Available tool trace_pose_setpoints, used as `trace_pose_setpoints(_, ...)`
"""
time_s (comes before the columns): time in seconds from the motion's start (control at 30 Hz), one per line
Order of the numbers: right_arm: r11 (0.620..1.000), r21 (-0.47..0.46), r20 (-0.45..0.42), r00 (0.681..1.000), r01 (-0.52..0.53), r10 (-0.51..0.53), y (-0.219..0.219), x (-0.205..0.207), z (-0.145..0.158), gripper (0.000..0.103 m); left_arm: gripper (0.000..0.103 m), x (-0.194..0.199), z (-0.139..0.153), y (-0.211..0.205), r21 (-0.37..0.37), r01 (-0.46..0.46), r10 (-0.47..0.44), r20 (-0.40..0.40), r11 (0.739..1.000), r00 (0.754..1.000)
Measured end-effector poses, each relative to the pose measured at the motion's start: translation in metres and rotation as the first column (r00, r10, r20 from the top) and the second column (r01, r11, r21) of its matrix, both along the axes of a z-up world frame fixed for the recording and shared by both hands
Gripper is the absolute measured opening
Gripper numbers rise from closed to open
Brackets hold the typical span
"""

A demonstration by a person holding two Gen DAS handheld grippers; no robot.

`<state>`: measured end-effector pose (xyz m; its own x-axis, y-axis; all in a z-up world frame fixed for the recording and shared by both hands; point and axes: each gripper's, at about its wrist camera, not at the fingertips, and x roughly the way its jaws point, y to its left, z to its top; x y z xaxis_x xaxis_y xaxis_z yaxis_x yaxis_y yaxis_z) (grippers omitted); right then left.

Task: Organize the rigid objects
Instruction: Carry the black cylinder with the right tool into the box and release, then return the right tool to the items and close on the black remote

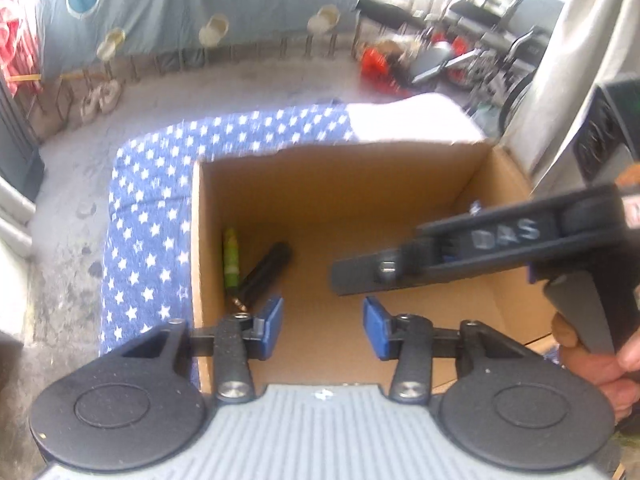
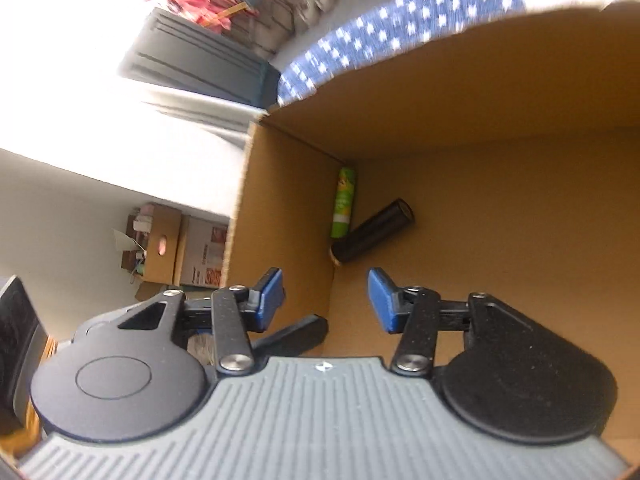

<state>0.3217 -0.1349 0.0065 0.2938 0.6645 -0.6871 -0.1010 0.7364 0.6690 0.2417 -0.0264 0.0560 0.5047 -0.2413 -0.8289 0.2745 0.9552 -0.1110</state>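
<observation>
An open cardboard box [image 1: 340, 172] stands on a blue star-patterned cloth [image 1: 148, 208]. On its floor, by the left wall, lie a green tube [image 1: 231, 258] and a black cylinder [image 1: 266, 274]. My left gripper [image 1: 323, 328] is open and empty above the box's near edge. The right gripper's body [image 1: 480, 248] reaches over the box from the right, held by a hand. In the right wrist view the right gripper [image 2: 326, 300] is open and empty over the box [image 2: 480, 100], with the green tube [image 2: 343, 202] and black cylinder [image 2: 372, 232] just ahead.
A grey concrete floor [image 1: 240, 88] lies beyond the cloth, with chairs and red items [image 1: 376, 64] at the back right. A light blue sheet [image 1: 192, 4] hangs behind. Cardboard boxes [image 2: 168, 240] stand by the wall in the right wrist view.
</observation>
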Motion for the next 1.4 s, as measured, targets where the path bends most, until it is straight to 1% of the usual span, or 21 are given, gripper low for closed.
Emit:
trace_pose_setpoints(0.13,0.999,-0.02,0.144,0.989,0.035,-0.031,-0.024,-0.04,0.041,0.059,0.058,-0.034,0.025,0.003,-0.047,0.025,-0.021,0.093,0.999,0.995)
trace_pose_setpoints(0.27,0.993,-0.073,0.301,0.951,0.09,-0.065,-0.051,-0.097,0.081,0.078,0.068,-0.069,0.043,0.004,-0.102,0.061,-0.044,0.161,0.993,0.986)
trace_pose_setpoints(0.33,0.985,-0.121,0.375,0.924,0.122,-0.068,-0.065,-0.125,0.099,0.085,0.076,-0.082,0.046,0.004,-0.118,0.08,-0.057,0.189,0.99,0.98)
trace_pose_setpoints(0.4,0.97,-0.182,0.437,0.897,0.158,-0.064,-0.071,-0.15,0.114,0.093,0.093,-0.099,0.05,0.004,-0.13,0.104,-0.073,0.221,0.986,0.973)
trace_pose_setpoints(0.47,0.949,-0.25,0.497,0.866,0.193,-0.046,-0.077,-0.176,0.125,0.102,0.097,-0.118,0.049,0.002,-0.139,0.118,-0.08,0.251,0.983,0.965)
trace_pose_setpoints(0.57,0.895,-0.344,0.605,0.796,0.285,-0.021,-0.087,-0.221,0.135,0.102,0.1,-0.144,0.04,-0.001,-0.158,0.137,-0.092,0.261,0.978,0.961)
trace_pose_setpoints(0.6,0.869,-0.377,0.63,0.776,0.32,-0.012,-0.091,-0.235,0.135,0.102,0.103,-0.151,0.035,-0.003,-0.173,0.152,-0.105,0.251,0.973,0.962)
trace_pose_setpoints(0.67,0.816,-0.425,0.675,0.738,0.391,-0.002,-0.098,-0.261,0.129,0.102,0.103,-0.162,0.022,-0.008,-0.214,0.192,-0.147,0.21,0.958,0.967)
trace_pose_setpoints(0.7,0.8,-0.437,0.688,0.726,0.412,0.003,-0.102,-0.272,0.123,0.102,0.103,-0.166,0.015,-0.012,-0.232,0.213,-0.17,0.193,0.949,0.966)
trace_pose_setpoints(0.73,0.789,-0.446,0.692,0.722,0.422,0.004,-0.105,-0.282,0.114,0.102,0.103,-0.169,0.008,-0.014,-0.249,0.23,-0.187,0.182,0.941,0.965)
trace_pose_setpoints(0.77,0.787,-0.45,0.684,0.729,0.422,0.0,-0.109,-0.29,0.104,0.102,0.103,-0.173,0.002,-0.018,-0.261,0.242,-0.201,0.174,0.935,0.964)
trace_pose_setpoints(0.87,0.809,-0.436,0.623,0.781,0.394,-0.045,-0.117,-0.304,0.068,0.102,0.103,-0.181,-0.015,-0.025,-0.284,0.273,-0.232,0.171,0.919,0.958)
trace_pose_setpoints(0.9,0.812,-0.424,0.61,0.789,0.402,-0.073,-0.122,-0.308,0.058,0.102,0.103,-0.182,-0.019,-0.027,-0.289,0.279,-0.239,0.165,0.916,0.957)
trace_pose_setpoints(1.0,0.785,-0.425,0.585,0.799,0.451,-0.142,-0.117,-0.313,0.021,0.102,0.103,-0.184,-0.036,-0.033,-0.277,0.279,-0.247,0.146,0.92,0.958)
trace_pose_setpoints(1.07,0.761,-0.436,0.587,0.793,0.48,-0.165,-0.114,-0.316,0.001,0.102,0.103,-0.189,-0.047,-0.038,-0.255,0.276,-0.239,0.165,0.927,0.957)
trace_pose_setpoints(1.1,0.761,-0.432,0.586,0.792,0.484,-0.171,-0.11,-0.317,-0.008,0.102,0.103,-0.19,-0.052,-0.041,-0.236,0.276,-0.24,0.172,0.932,0.956)
trace_pose_setpoints(1.17,0.791,-0.379,0.568,0.795,0.481,-0.212,-0.109,-0.315,-0.021,0.102,0.102,-0.193,-0.061,-0.051,-0.176,0.297,-0.27,0.163,0.939,0.949)
trace_pose_setpoints(1.23,0.834,-0.286,0.525,0.806,0.471,-0.275,-0.111,-0.311,-0.035,0.102,0.1,-0.194,-0.068,-0.064,-0.112,0.311,-0.292,0.157,0.944,0.943)
trace_pose_setpoints(1.3,0.867,-0.195,0.478,0.816,0.459,-0.325,-0.116,-0.307,-0.045,0.102,0.092,-0.198,-0.075,-0.075,-0.057,0.328,-0.315,0.169,0.943,0.934)
trace_pose_setpoints(1.33,0.878,-0.16,0.461,0.82,0.452,-0.339,-0.116,-0.306,-0.05,0.102,0.09,-0.2,-0.079,-0.079,-0.04,0.337,-0.326,0.175,0.94,0.929)
trace_pose_setpoints(1.4,0.898,-0.092,0.421,0.834,0.431,-0.357,-0.115,-0.303,-0.054,0.101,0.08,-0.202,-0.084,-0.087,-0.024,0.357,-0.347,0.177,0.934,0.921)
